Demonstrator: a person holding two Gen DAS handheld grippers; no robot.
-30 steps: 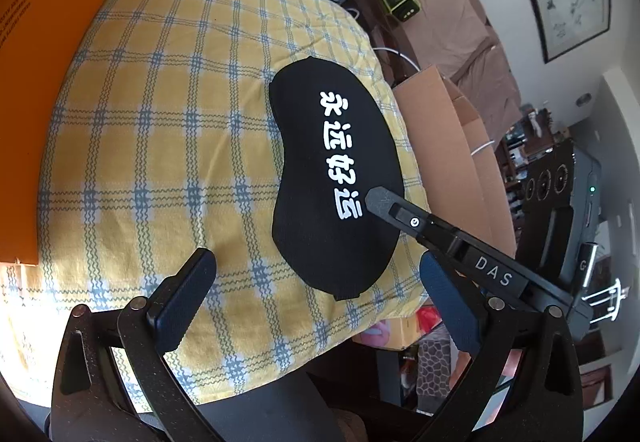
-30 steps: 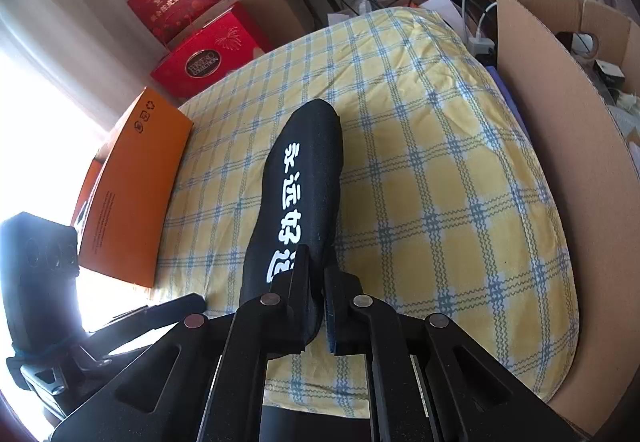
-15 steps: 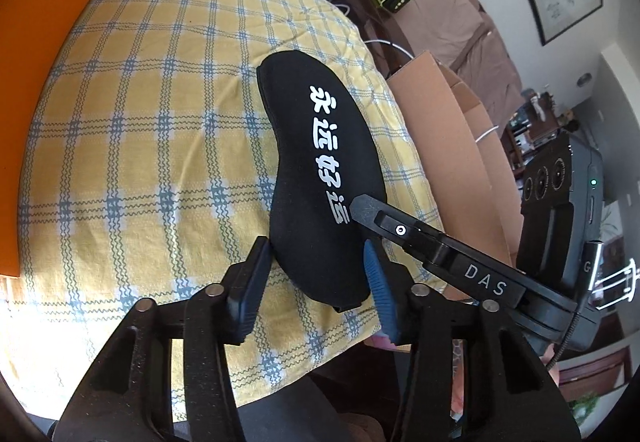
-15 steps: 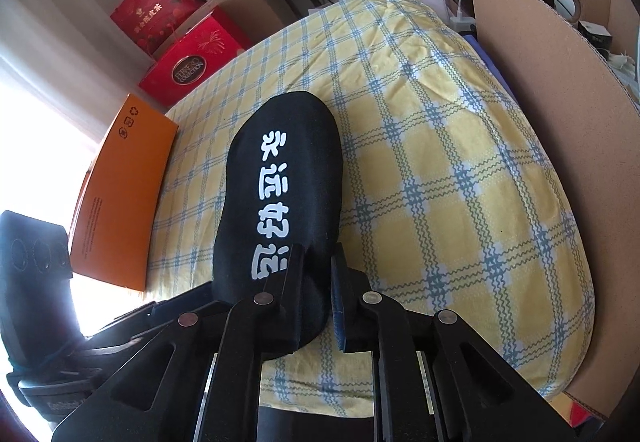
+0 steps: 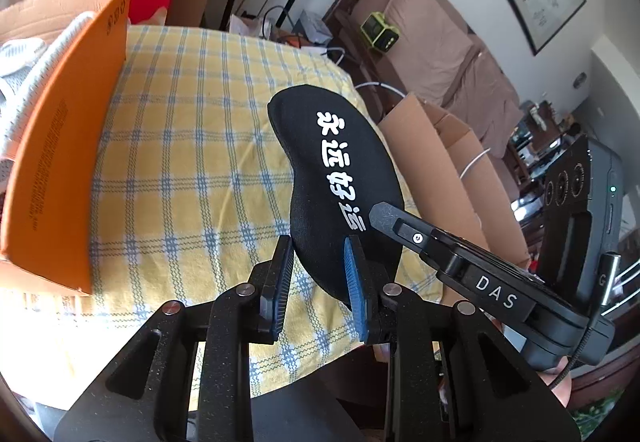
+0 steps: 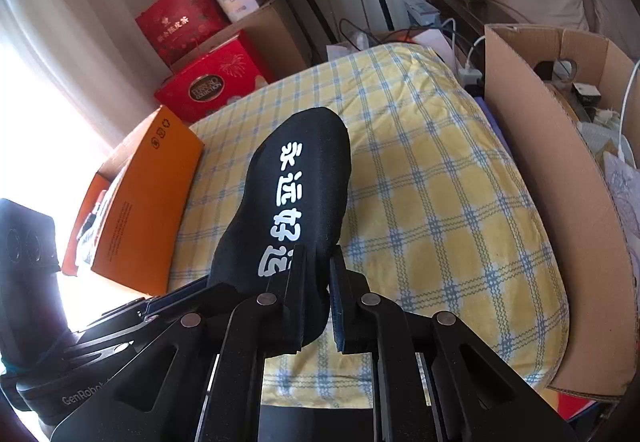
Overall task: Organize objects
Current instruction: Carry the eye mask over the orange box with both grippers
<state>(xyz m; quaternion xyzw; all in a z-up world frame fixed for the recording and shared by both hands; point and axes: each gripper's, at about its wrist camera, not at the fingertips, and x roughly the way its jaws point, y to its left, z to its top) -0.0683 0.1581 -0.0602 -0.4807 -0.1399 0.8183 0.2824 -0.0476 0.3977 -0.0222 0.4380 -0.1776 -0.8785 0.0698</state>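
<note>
with both grippers clamped on the near end of the black padded fabric piece with white printed characters [image 5: 340, 178], the step in hand looks like the lift-off from the yellow and blue checked cloth [image 5: 192, 146], ahead of carrying it to a container. the left gripper [image 5: 318, 274] has just been closing, and its blue pads now press the piece's near edge from either side. the right gripper [image 6: 318, 294] pinches the same end, jaws nearly together, with fabric bunched between them. the piece's far end juts out over the middle of the cloth; whether it touches i cannot tell. both tools point steeply down and away, side by side. next, i judge, the pair must travel together toward the orange cardboard box [image 6: 148, 194] on the left or the brown cardboard box [image 6: 560, 178] on the right, keeping the soft piece from sagging or twisting.
</note>
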